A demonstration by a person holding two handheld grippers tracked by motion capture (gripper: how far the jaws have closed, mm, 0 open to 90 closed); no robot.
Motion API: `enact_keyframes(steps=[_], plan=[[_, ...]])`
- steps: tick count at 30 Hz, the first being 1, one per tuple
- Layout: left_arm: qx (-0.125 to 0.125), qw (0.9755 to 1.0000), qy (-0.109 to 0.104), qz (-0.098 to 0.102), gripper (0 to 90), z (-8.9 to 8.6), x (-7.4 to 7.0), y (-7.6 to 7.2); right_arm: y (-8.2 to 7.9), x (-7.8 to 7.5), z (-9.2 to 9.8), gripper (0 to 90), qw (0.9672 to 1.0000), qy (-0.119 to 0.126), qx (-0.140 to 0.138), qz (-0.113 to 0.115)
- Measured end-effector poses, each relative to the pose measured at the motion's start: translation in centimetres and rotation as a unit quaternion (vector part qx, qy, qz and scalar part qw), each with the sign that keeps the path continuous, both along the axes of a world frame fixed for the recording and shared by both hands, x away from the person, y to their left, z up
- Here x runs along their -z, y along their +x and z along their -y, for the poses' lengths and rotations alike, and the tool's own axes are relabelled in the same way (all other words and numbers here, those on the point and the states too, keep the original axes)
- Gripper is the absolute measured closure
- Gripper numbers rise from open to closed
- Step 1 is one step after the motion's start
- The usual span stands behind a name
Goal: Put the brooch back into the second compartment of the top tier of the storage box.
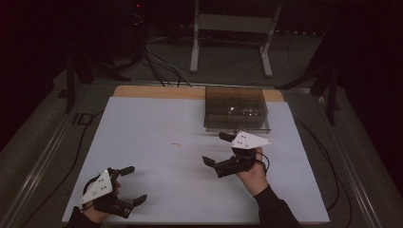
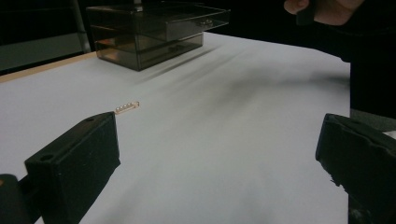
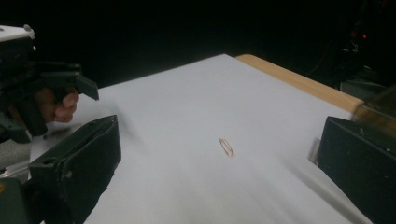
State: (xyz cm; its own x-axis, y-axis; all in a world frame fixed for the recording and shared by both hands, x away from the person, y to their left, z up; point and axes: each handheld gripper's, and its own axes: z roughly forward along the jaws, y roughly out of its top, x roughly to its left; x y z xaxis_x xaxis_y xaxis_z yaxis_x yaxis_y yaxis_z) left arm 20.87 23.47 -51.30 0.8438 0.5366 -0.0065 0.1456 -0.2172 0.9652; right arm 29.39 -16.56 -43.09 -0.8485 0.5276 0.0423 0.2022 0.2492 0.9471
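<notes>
Left gripper (image 1: 131,184): you hold it low near the front left corner of the table (image 1: 142,123), jaws spread wide, nothing between them, pointing toward the right and slightly away from you.
Right gripper (image 1: 216,148): your hand (image 1: 252,173) holds it right of the table's middle, just in front of the box, jaws spread wide and empty, pointing left toward the clip.
Clip (image 1: 177,144): a small thin piece lying flat on the white sheet near the table's middle, between the two grippers, touching neither.
Box (image 1: 236,109): smoky clear plastic, divided into compartments, standing at the far edge toward the right corner.
Left gripper view: shows the clip (image 2: 127,107) as a short strip with a row of pale dots, and a box drawer standing partly pulled out.
Right gripper view: shows the clip (image 3: 226,147) as a thin oval loop, with your left gripper (image 3: 88,84) beyond it.
</notes>
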Motion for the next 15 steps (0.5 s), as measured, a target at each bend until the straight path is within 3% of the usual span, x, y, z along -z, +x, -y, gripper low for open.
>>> enact_keyframes(steps=[6, 15], plan=[[0.002, 1.0, -0.002, -0.002, 0.7, 0.0, 0.0, 0.0, 1.1, -0.3, -1.8, 0.0, 0.9999, 0.004, -0.014, 0.004], [0.002, 1.0, -0.006, -0.002, 0.6, -0.1, 0.0, 0.0, 2.6, -0.3, -4.0, 0.0, 0.9998, -0.004, -0.018, -0.01]])
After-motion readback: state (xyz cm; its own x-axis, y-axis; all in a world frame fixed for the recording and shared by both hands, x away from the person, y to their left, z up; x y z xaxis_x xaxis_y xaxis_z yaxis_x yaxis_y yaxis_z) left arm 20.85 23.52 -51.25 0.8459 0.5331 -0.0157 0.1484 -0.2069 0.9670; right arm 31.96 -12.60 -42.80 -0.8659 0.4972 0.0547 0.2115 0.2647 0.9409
